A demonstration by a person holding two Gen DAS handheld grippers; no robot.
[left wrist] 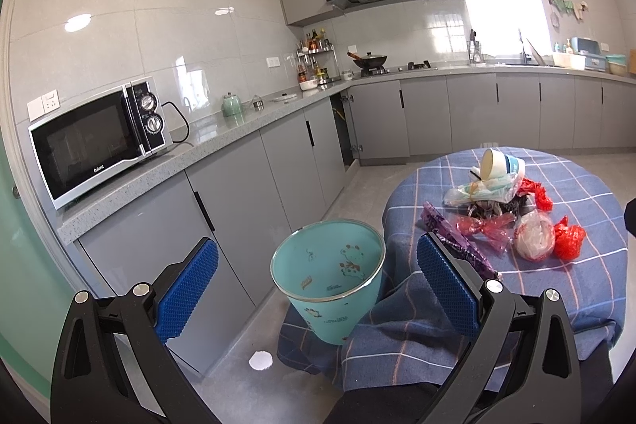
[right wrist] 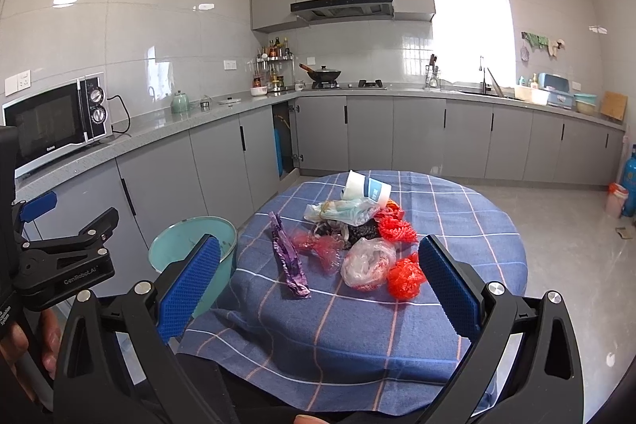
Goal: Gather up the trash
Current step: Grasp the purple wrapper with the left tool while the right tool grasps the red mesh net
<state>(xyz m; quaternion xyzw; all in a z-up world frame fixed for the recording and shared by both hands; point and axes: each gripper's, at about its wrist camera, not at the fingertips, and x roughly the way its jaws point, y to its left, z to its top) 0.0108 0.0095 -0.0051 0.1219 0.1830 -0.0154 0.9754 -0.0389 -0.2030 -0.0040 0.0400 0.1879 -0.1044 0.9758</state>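
A teal trash bin [left wrist: 330,281] with cartoon prints stands on the floor at the left edge of a round table with a blue checked cloth [right wrist: 457,225]. A pile of trash lies on the table: a purple wrapper [right wrist: 288,261], red bags [right wrist: 405,277], a clear bag [right wrist: 367,263], a paper cup [right wrist: 367,189]. My left gripper [left wrist: 318,289] is open, above the bin. My right gripper [right wrist: 320,285] is open and empty, in front of the pile. The bin [right wrist: 183,245] and the left gripper [right wrist: 67,249] also show in the right wrist view.
Grey kitchen counters run along the left and back walls, with a microwave [left wrist: 99,142], a kettle [left wrist: 231,105] and a wok on the stove [right wrist: 324,74]. A cabinet door stands open at the corner [right wrist: 284,142]. A blue gas bottle [right wrist: 630,185] stands at far right.
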